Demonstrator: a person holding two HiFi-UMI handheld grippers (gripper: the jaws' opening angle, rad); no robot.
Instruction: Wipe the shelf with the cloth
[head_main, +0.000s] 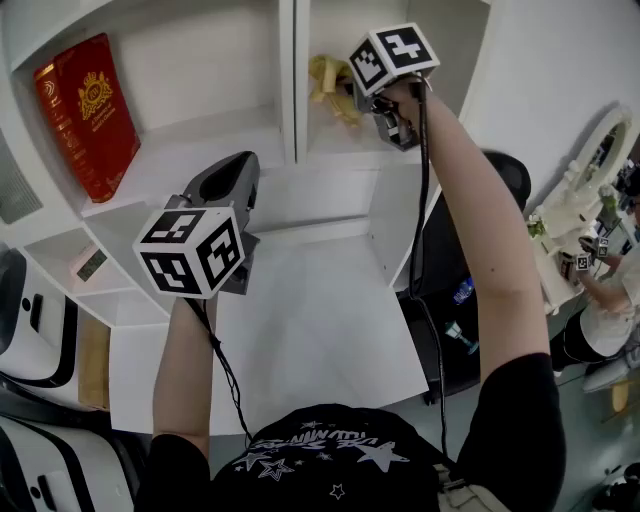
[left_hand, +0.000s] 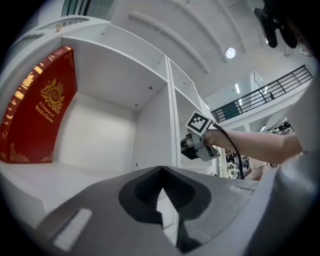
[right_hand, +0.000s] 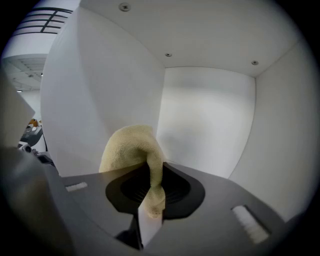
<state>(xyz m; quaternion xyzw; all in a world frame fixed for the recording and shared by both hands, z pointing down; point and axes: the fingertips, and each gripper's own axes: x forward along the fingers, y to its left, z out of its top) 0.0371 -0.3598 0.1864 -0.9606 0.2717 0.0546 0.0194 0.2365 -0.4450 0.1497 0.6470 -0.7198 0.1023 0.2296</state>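
The pale yellow cloth (head_main: 330, 85) hangs bunched inside the upper right compartment of the white shelf unit (head_main: 290, 120). My right gripper (head_main: 362, 100) reaches into that compartment and is shut on the cloth (right_hand: 131, 150), a strip of which runs down between the jaws. In the right gripper view my right gripper (right_hand: 152, 181) faces the compartment's white back wall. My left gripper (head_main: 230, 172) hovers in front of the shelf below the left compartment, shut with nothing in it (left_hand: 161, 176). The left gripper view also catches the right gripper (left_hand: 194, 147) by the divider.
A red book (head_main: 90, 110) leans in the upper left compartment (left_hand: 37, 107). A small device (head_main: 90, 265) lies on a lower left shelf. White machines (head_main: 30, 320) stand at the left. At the right are a black chair (head_main: 510, 180) and a person at a table (head_main: 600, 290).
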